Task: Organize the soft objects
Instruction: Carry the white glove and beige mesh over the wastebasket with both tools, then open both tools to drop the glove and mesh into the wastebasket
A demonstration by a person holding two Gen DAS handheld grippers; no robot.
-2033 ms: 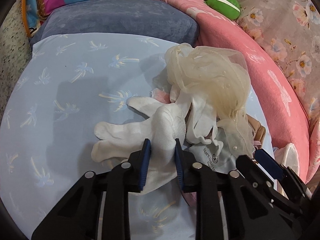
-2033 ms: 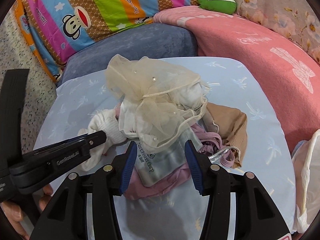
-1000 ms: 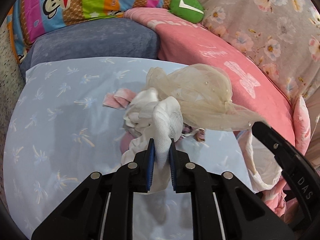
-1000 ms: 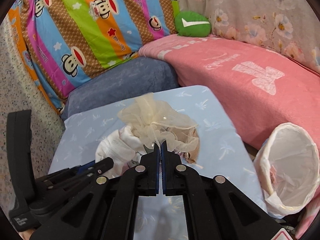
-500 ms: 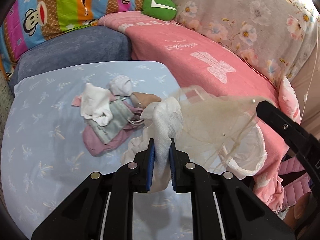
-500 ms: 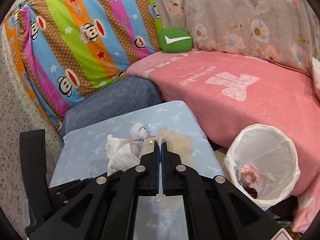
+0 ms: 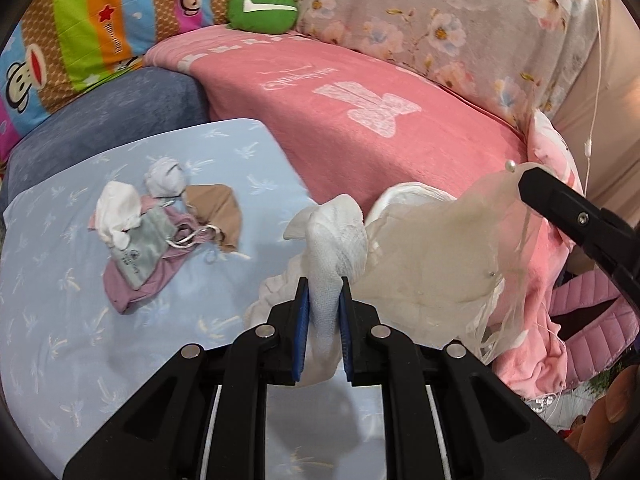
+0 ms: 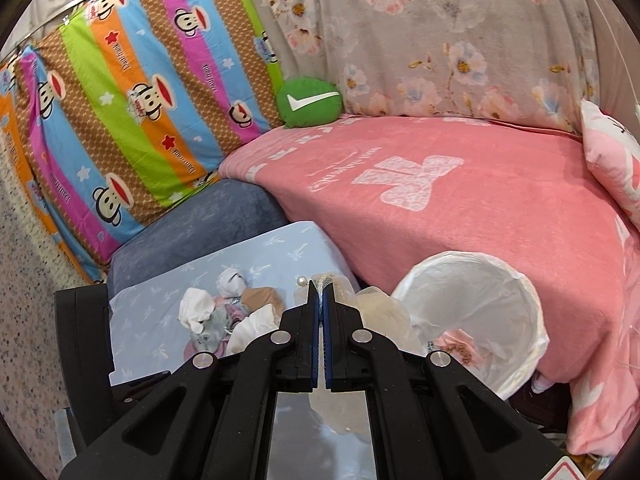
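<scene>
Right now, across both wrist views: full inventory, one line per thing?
white cloth: 1, white, clamped in left claw
sheer veil: 1, cream with pearls, pinched in right claw, hanging over the bin
lined bin: 1, white liner, beside the pink bed, pink scraps inside
clothes pile: 1 heap, white, grey, mauve, tan, on the blue table
blue table: 1, pale blue print
pink blanket: 1, on bed
green cushion: 1, bed corner
striped monkey sheet: 1, hung behind
left claw: shut
right claw: shut
</scene>
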